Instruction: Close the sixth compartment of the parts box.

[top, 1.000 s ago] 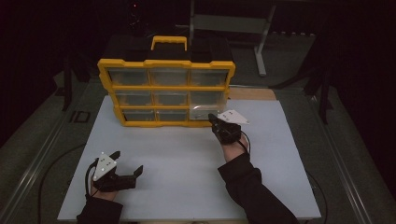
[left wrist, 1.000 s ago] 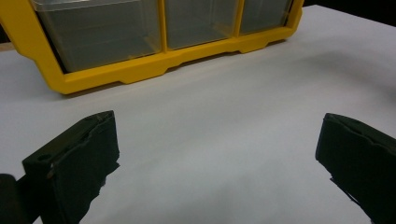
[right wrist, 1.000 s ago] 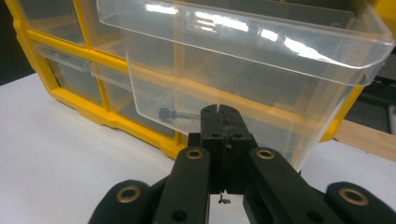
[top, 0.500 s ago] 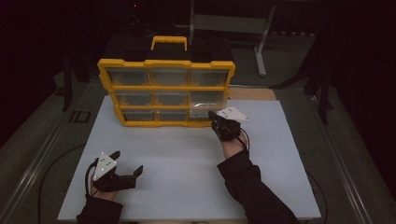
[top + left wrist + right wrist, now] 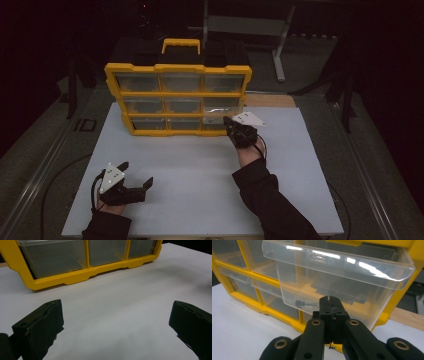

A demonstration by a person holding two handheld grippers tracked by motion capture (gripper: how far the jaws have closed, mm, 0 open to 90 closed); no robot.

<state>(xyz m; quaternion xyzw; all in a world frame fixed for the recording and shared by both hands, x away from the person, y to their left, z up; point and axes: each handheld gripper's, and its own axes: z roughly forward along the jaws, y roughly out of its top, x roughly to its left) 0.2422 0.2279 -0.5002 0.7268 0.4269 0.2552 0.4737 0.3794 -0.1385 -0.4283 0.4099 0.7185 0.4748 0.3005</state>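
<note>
A yellow organizer case (image 5: pixel 177 75) stands upright at the back of the white table, with three rows of clear drawers. In the right gripper view one clear drawer (image 5: pixel 337 272) is pulled partway out, and a small dark screw (image 5: pixel 303 303) lies inside it. My right gripper (image 5: pixel 329 299) is shut, its tips just in front of and below that drawer's front wall; I see nothing between the jaws. From above, the right gripper (image 5: pixel 229 122) sits at the case's lower right drawers. My left gripper (image 5: pixel 136 174) rests near the table's front left, open and empty, also seen as left gripper (image 5: pixel 116 315).
The white table top (image 5: pixel 200 170) stretches between both hands. A wooden strip (image 5: pixel 270 100) lies behind the table's right side. Metal stand legs (image 5: pixel 280 50) rise beyond the case. The case's bottom rail (image 5: pixel 82 277) faces the left gripper.
The right gripper has edged slightly closer to the case. The left hand and gripper have stayed where they were.
</note>
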